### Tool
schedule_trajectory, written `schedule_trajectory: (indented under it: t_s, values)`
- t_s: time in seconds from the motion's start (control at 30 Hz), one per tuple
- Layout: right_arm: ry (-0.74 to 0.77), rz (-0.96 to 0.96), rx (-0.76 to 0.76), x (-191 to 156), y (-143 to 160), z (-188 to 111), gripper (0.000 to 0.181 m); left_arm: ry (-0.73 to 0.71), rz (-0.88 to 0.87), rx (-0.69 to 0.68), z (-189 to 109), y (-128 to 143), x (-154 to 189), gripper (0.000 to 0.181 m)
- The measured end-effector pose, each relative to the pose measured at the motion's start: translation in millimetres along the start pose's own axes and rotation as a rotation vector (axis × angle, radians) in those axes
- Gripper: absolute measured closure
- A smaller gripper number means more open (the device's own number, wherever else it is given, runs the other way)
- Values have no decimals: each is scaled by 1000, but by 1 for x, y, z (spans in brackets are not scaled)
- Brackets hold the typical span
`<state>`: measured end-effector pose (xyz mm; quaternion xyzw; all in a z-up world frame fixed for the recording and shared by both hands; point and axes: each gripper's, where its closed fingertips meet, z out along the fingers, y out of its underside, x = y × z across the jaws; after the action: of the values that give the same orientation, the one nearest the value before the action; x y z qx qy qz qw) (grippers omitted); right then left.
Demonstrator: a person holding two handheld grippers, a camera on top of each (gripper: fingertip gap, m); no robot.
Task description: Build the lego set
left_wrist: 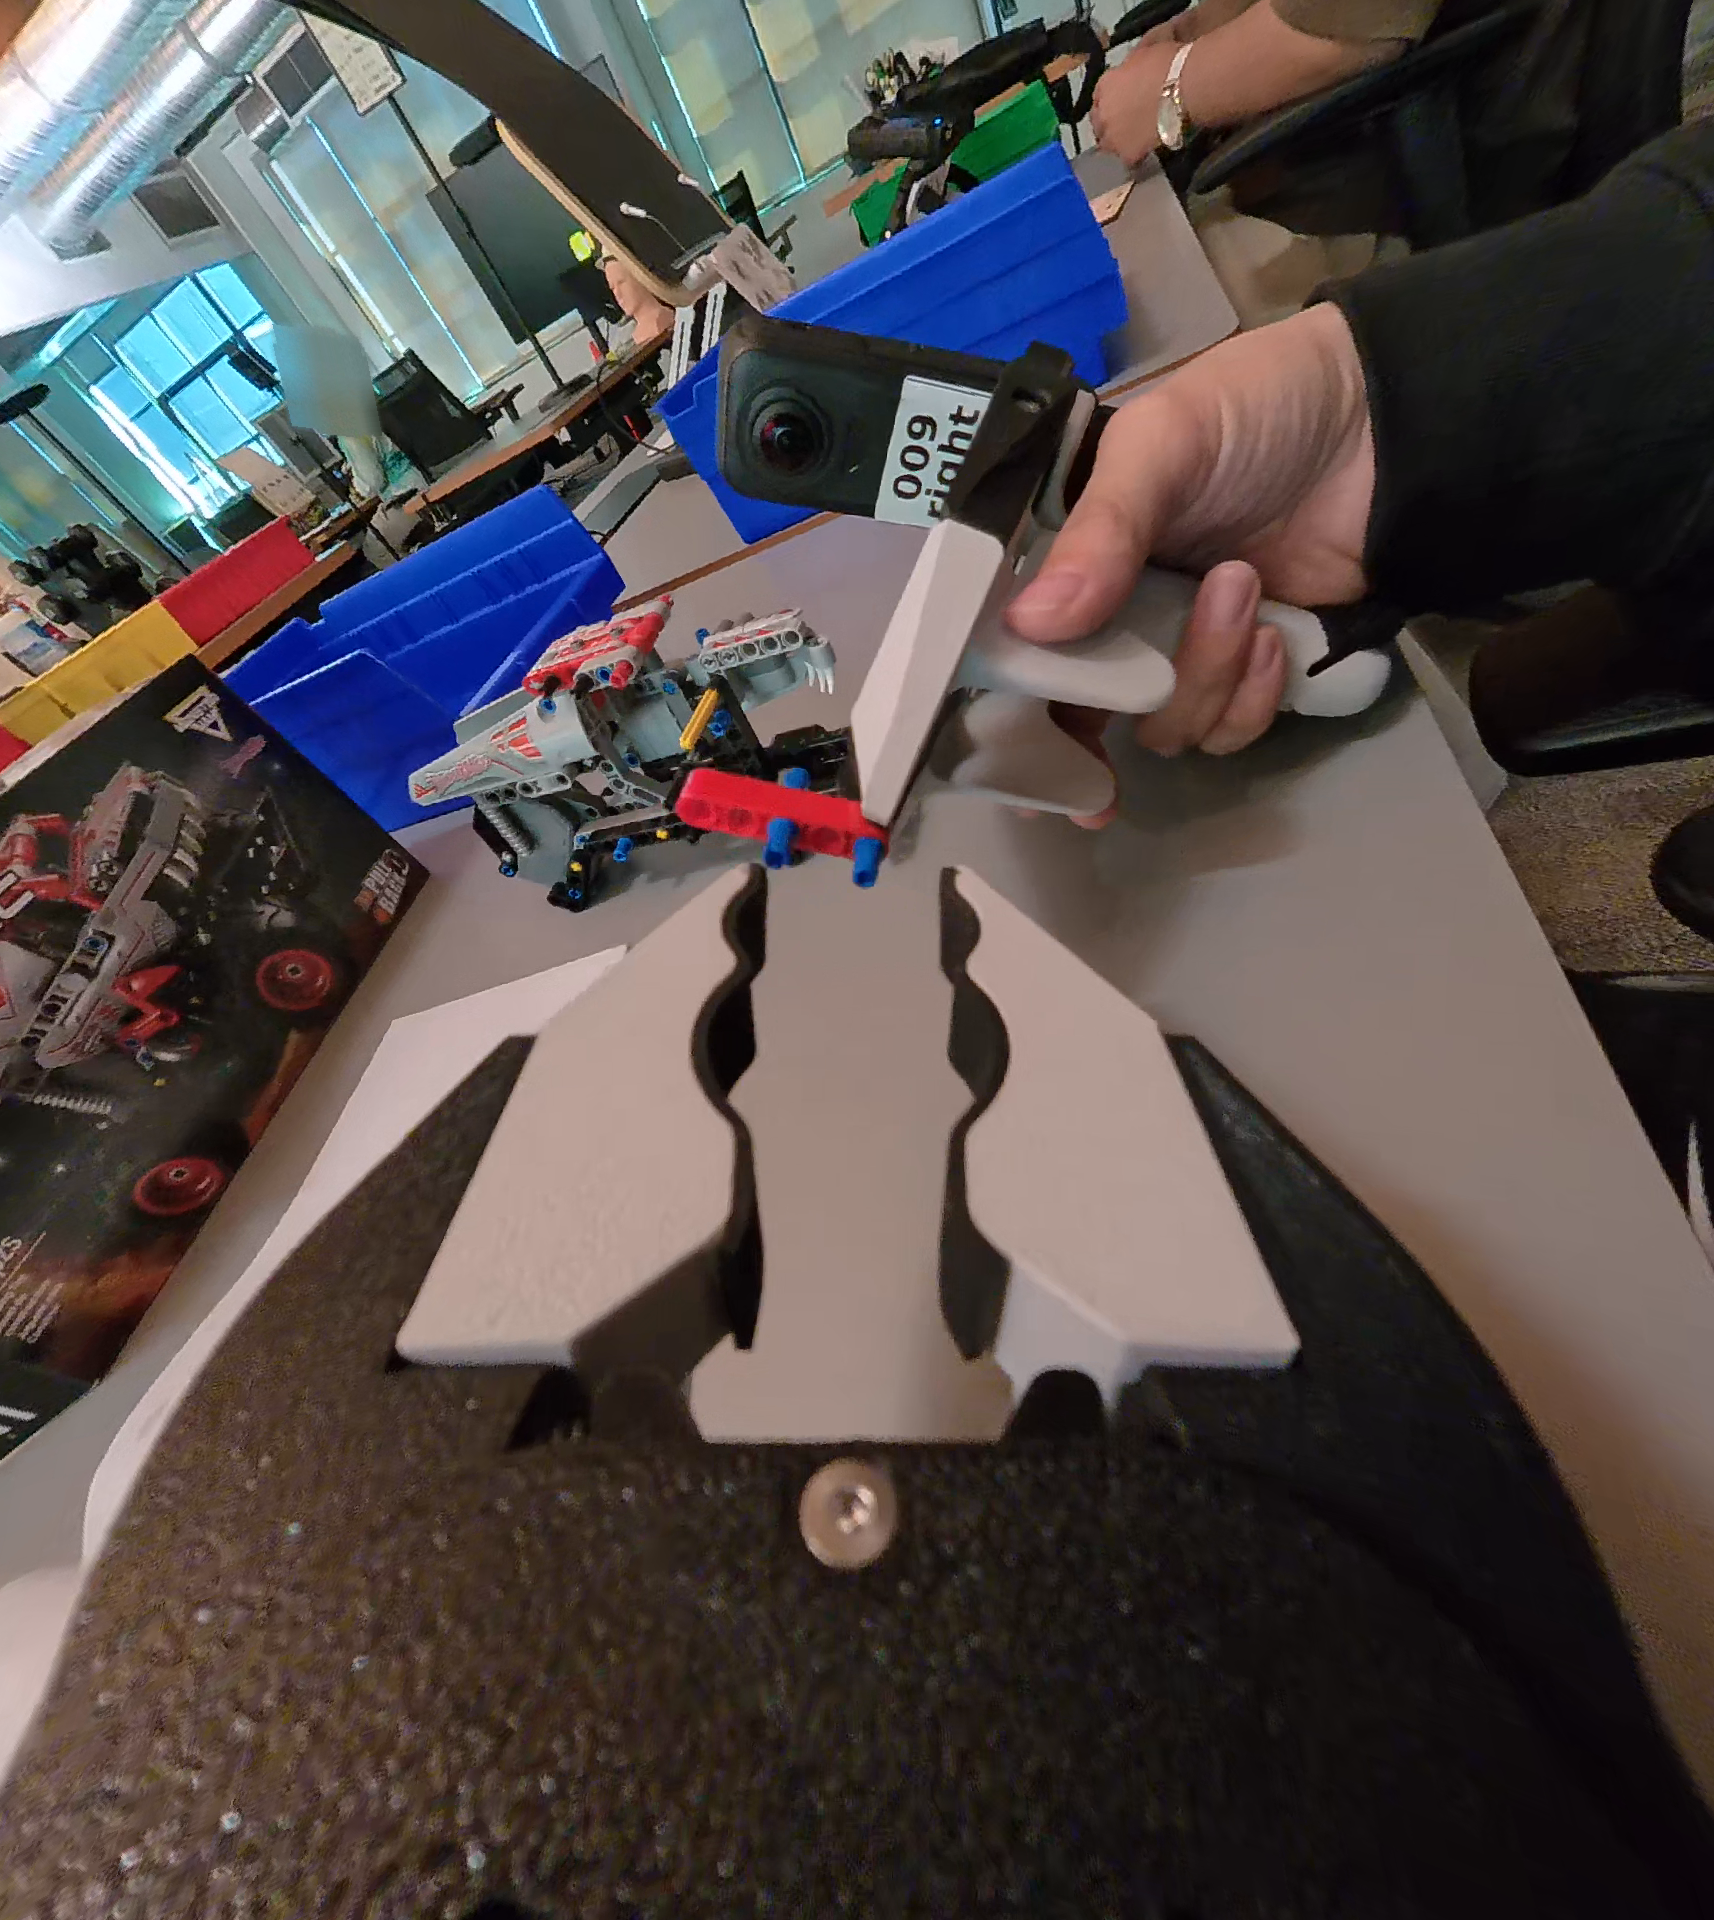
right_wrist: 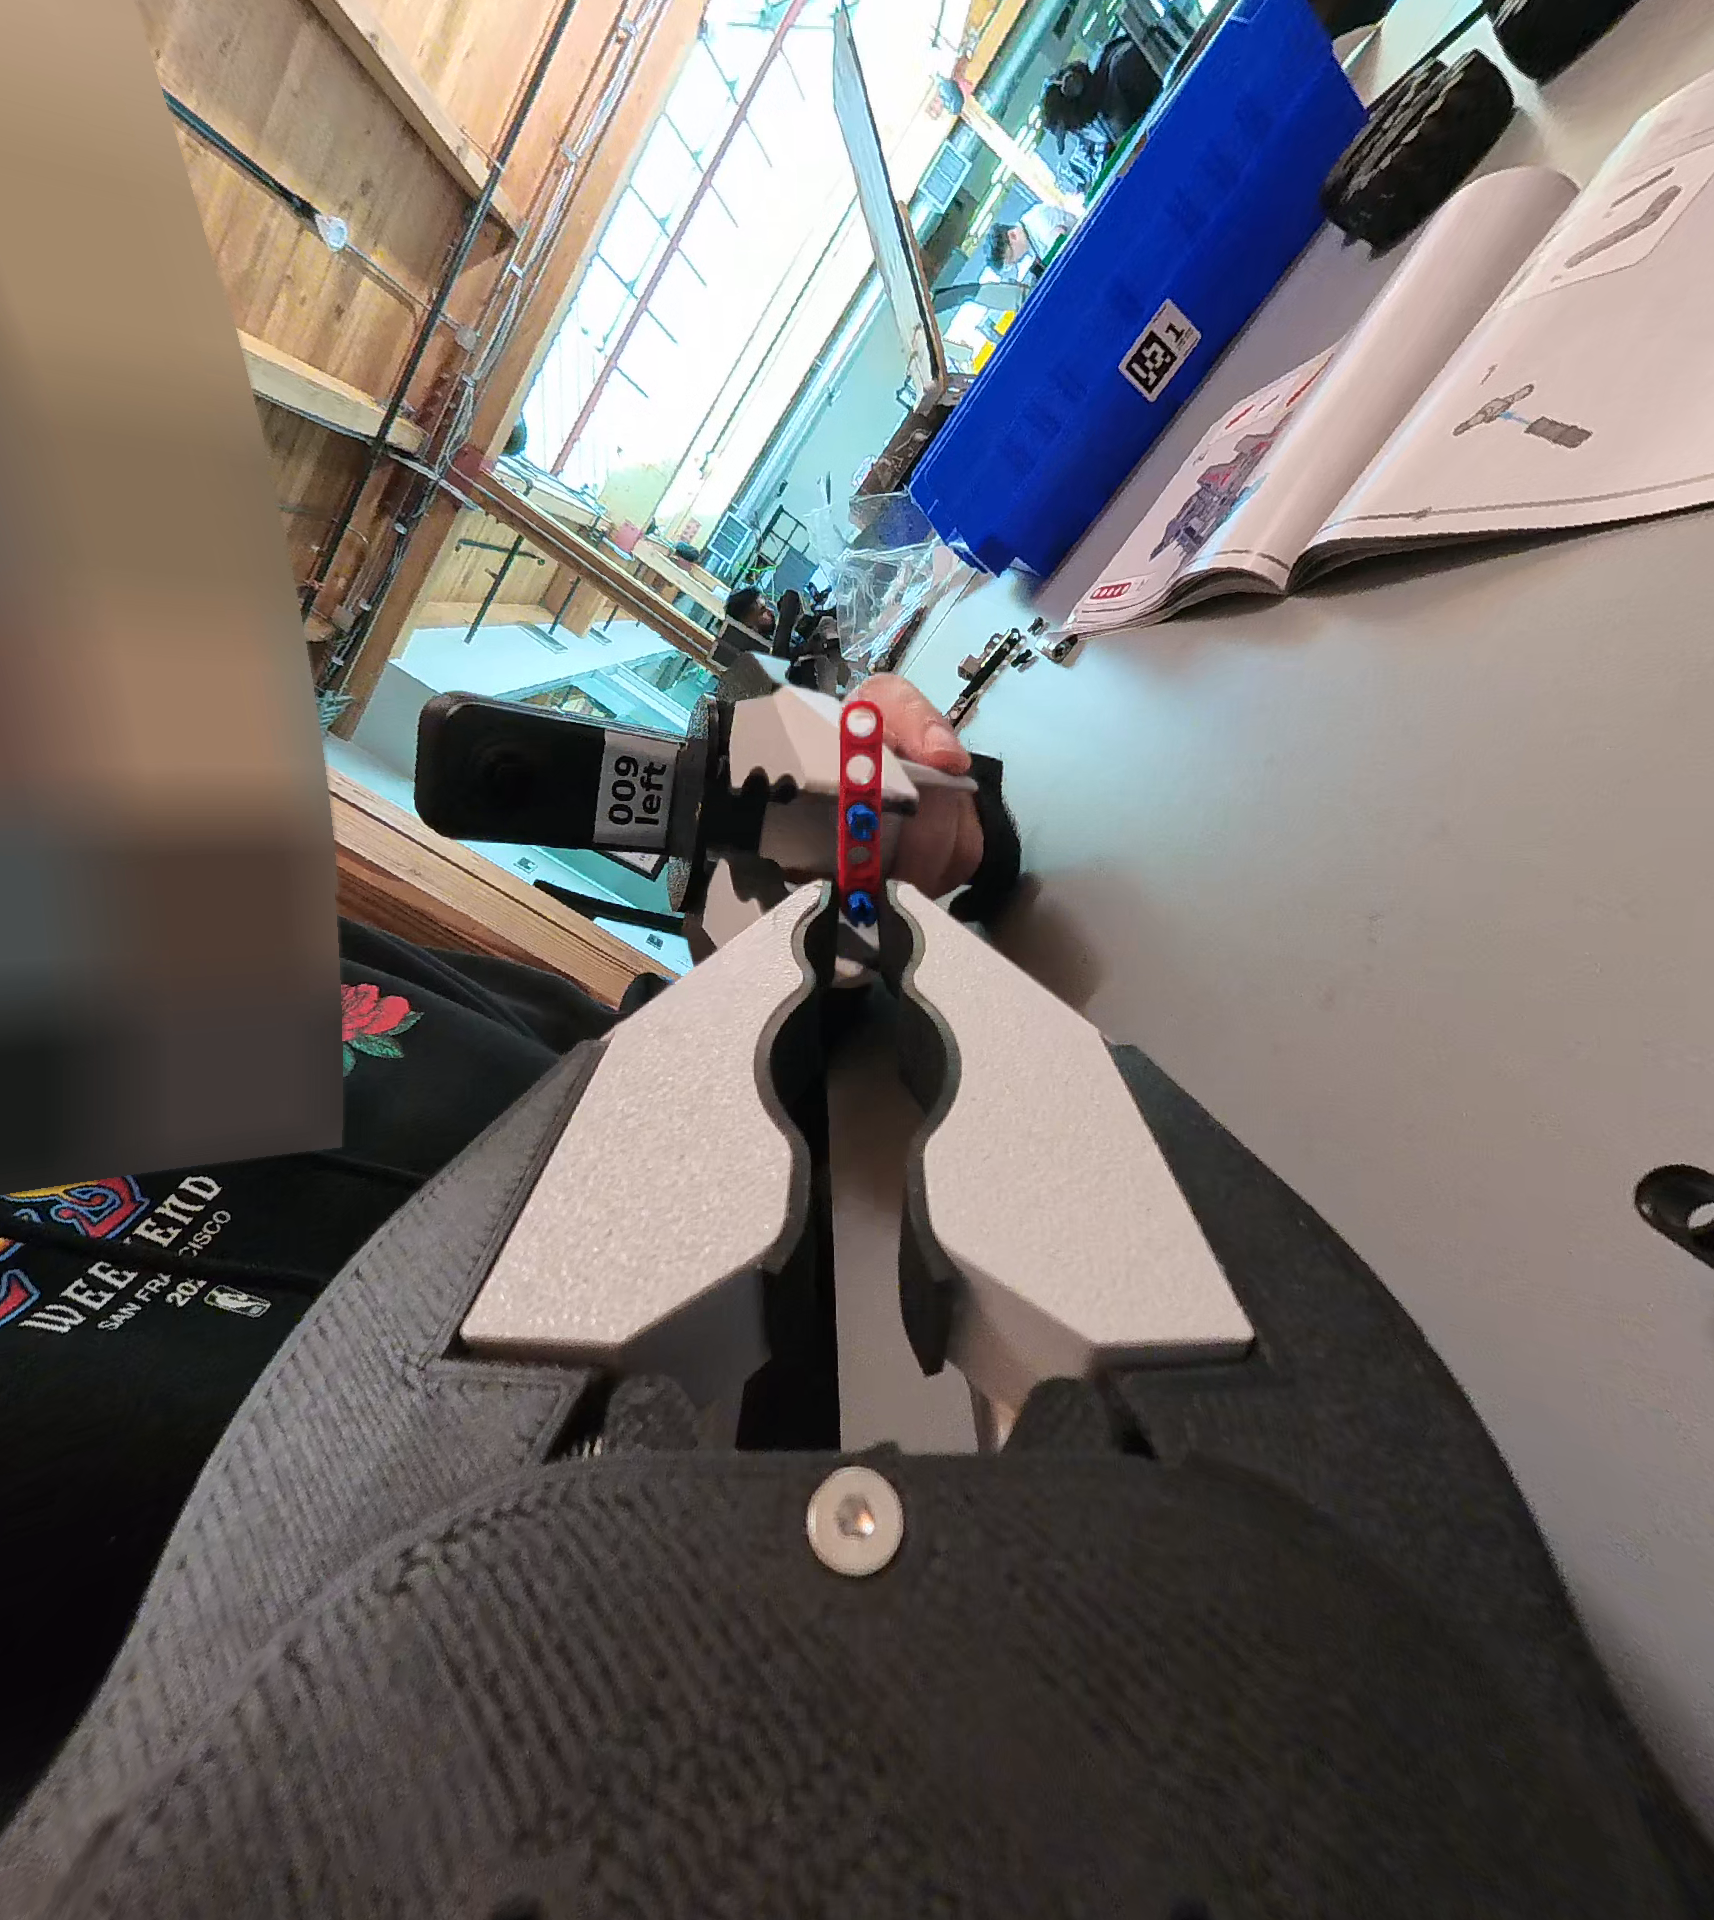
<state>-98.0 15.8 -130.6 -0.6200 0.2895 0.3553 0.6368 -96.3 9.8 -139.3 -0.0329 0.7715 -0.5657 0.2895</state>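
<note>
Red beam (left_wrist: 775, 814): a short studded-hole lego piece with blue pins, gripped at one end by the right gripper (left_wrist: 879, 826) and held in the air just above the bench (left_wrist: 1300, 1039).
Right fingers: clenched on the beam's end — in the right wrist view the beam (right_wrist: 859, 810) stood upright out of the tips.
Left gripper (left_wrist: 853, 914): fingers released, a clear gap between them, nothing held, aimed at the beam from just beside it.
Model (left_wrist: 624, 727): part-built grey and red vehicle on the bench, beyond the beam.
Box (left_wrist: 105, 997): set packaging, left of the model.
Instruction booklet (right_wrist: 1455, 416): lying open on the bench.
Step in hand: probably carrying the pinned beam to the model.
Next move: likely calls for lining the blue pins up with open holes — the left gripper steadying the model.
</note>
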Motion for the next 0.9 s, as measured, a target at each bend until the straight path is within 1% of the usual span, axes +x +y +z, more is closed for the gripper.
schedule_trajectory:
  t_s: [0.17, 0.3, 0.43, 0.57, 0.63, 0.67, 0.8, 0.9]
  values:
    - [6, -15, -41, 0, 6, 4, 176, 14, -1, 14, -2, -1, 1, 151]
    - [-11, -7, -42, -2, 6, 3, 176, 11, -4, -2, -5, 3, -2, 146]
    - [-15, -11, -87, -3, 13, 6, 176, 13, -6, -6, -10, 6, -3, 143]
    - [-17, -5, -97, -3, 15, 7, 176, 48, 22, -15, -8, 6, 4, 150]
    - [-22, -3, -93, -3, 14, 6, 176, 65, 33, -30, -7, 8, 8, 157]
    - [-23, -3, -95, -4, 14, 6, 176, 63, 43, -28, -6, 8, 8, 163]
    - [-22, -2, -95, -3, 14, 6, 176, 66, 60, -12, -6, 5, 11, 175]
    - [-29, 3, -80, -4, 12, 5, 176, 62, 68, -14, -5, 5, 12, 180]
